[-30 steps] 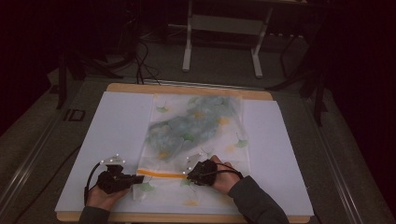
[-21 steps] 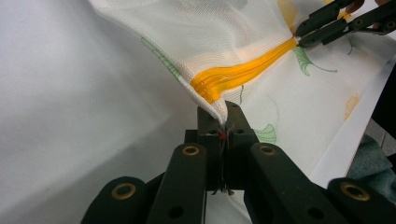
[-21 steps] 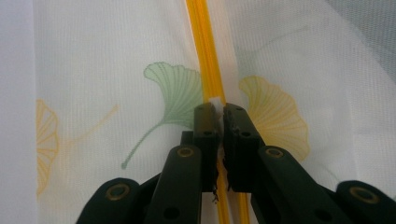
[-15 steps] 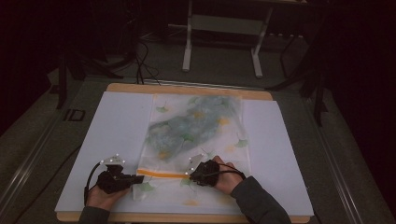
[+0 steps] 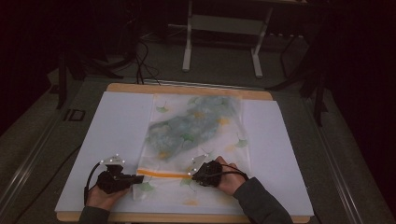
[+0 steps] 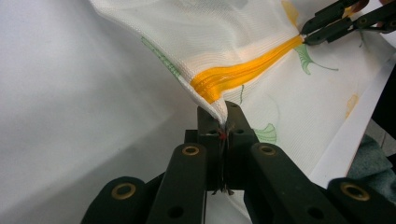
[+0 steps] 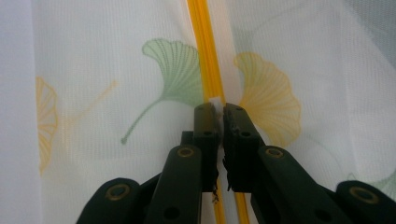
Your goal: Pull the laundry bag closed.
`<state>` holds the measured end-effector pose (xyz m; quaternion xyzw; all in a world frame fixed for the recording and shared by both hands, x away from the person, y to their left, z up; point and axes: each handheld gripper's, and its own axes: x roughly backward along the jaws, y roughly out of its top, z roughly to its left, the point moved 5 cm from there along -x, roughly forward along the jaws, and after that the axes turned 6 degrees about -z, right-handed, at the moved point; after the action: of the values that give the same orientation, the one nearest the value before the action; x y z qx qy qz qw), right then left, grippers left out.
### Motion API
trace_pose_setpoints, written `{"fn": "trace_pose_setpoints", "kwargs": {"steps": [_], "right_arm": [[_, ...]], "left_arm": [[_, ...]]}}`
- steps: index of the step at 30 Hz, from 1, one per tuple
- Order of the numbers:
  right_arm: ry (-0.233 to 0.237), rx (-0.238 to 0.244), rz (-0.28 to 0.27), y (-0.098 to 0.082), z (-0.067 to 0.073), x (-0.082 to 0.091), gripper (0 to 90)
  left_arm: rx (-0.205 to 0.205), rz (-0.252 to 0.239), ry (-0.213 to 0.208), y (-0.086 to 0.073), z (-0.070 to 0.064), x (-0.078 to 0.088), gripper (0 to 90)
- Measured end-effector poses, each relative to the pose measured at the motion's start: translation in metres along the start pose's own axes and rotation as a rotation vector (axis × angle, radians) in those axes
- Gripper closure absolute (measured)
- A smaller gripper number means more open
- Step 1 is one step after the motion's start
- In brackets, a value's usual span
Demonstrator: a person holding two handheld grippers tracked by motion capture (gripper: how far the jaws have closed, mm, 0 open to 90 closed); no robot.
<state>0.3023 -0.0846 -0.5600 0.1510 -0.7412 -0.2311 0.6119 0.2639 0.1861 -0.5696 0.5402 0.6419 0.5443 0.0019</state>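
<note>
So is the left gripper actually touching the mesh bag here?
Touching. In the left gripper view, the left gripper has its jaws shut on the corner of the mesh bag, beside the end of the orange zipper.

- The mesh bag (image 6: 243,37) is made of fine white woven cloth, thin enough to be seen through, printed with green and yellow leaves.
- The zipper (image 7: 208,56) is seen as smooth orange plastic with a slight sheen.
- The left gripper (image 6: 223,122) and the right gripper (image 7: 215,111) are formed of matt black plastic or metal, set with brass-coloured rivets.
- The sheet (image 5: 112,126) covering the surface looks like smooth, matt white paper.
- The surface (image 5: 187,88) shows a pale wooden edge.
- The floor (image 5: 219,70) is covered in dull grey carpet.
</note>
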Motion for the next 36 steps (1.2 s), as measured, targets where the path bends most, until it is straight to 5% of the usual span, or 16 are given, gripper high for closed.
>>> {"fn": "trace_pose_setpoints", "kwargs": {"steps": [36], "right_arm": [[-0.023, -0.023, 0.024, -0.022, -0.005, 0.014, 84.5]], "left_arm": [[0.002, -0.002, 0.004, 0.000, 0.001, 0.000, 88.1]]}}
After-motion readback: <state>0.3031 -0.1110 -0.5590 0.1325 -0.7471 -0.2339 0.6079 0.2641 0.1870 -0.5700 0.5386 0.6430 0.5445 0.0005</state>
